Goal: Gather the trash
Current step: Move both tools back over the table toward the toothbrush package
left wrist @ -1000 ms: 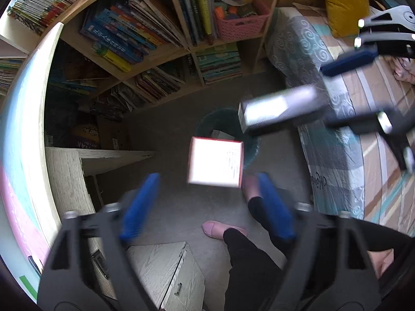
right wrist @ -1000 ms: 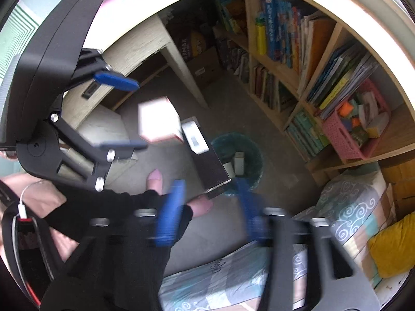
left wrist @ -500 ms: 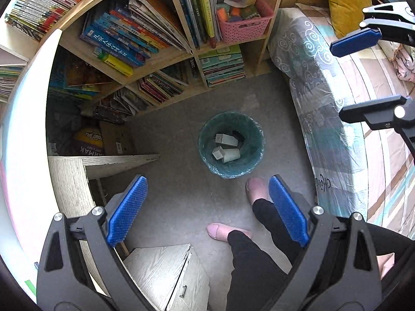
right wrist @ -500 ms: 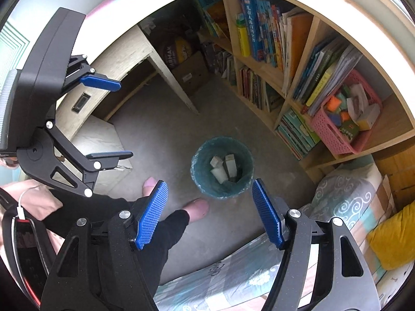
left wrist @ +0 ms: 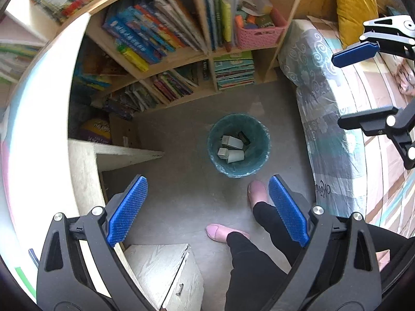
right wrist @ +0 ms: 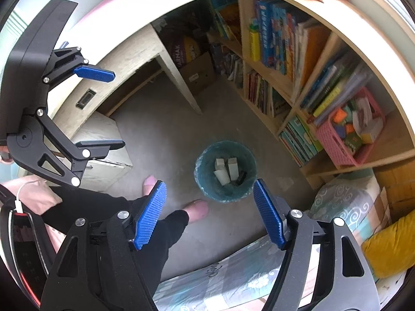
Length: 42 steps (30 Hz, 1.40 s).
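Right, through my left wrist camera I look straight down past the left hand-held gripper; its blue ribbed pads stand wide apart with nothing between them. Below them on the grey floor sits the round teal waste bin with a plastic liner, and inside it lie several small white cartons and one dark piece of trash. The person's two pink-slippered feet stand just beside the bin, black trouser legs above them. The right hand-held gripper shows at the right edge, over the patterned bed cover, holding nothing.

Through my right wrist camera, the right hand-held gripper has its jaws opening, well spread and empty. The same waste bin sits on the floor just beyond its pads, the white cartons resting at its bottom. The left hand-held gripper hangs at the left, spread and empty too, in front of the pale wooden tabletop. A wooden bookshelf packed with colourful books curves along the right.
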Each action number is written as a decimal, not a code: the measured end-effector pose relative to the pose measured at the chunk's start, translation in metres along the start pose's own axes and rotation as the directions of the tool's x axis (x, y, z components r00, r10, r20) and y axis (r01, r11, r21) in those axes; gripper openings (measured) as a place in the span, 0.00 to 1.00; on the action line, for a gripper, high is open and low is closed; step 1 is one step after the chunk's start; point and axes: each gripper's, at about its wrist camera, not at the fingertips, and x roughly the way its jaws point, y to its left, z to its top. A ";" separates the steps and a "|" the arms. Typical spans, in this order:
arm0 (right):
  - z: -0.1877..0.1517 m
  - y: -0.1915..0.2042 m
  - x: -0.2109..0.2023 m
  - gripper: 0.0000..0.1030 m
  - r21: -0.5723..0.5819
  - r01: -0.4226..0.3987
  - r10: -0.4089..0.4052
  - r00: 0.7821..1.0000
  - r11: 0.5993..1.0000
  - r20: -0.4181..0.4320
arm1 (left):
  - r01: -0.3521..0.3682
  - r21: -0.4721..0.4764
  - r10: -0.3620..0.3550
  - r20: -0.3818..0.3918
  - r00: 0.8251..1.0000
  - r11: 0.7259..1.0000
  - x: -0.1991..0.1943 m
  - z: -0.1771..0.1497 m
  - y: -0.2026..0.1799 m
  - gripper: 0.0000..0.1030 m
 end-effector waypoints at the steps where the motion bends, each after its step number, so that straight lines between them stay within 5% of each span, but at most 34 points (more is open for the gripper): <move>1: 0.004 0.005 0.000 0.71 -0.014 -0.001 0.002 1.000 1.000 0.004 | 0.001 -0.015 -0.001 0.001 1.000 1.000 -0.002 -0.004 0.005 0.90; 13: 0.076 0.109 0.007 0.74 -0.280 -0.030 0.040 0.999 0.960 0.031 | -0.090 -0.258 0.096 0.013 0.995 0.962 -0.043 -0.102 0.101 0.91; 26: 0.150 0.258 0.020 0.77 -0.567 -0.055 0.103 0.993 0.822 0.052 | -0.261 -0.496 0.251 -0.088 0.964 0.828 -0.075 -0.249 0.218 0.91; 37: 0.210 0.367 0.037 0.78 -0.702 -0.050 0.119 0.992 0.711 0.051 | -0.381 -0.497 0.339 -0.176 0.924 0.780 -0.079 -0.361 0.284 0.91; 42: 0.237 0.408 0.049 0.78 -0.736 -0.051 0.122 0.992 0.675 0.043 | -0.382 -0.509 0.334 -0.187 0.924 0.771 -0.075 -0.390 0.313 0.91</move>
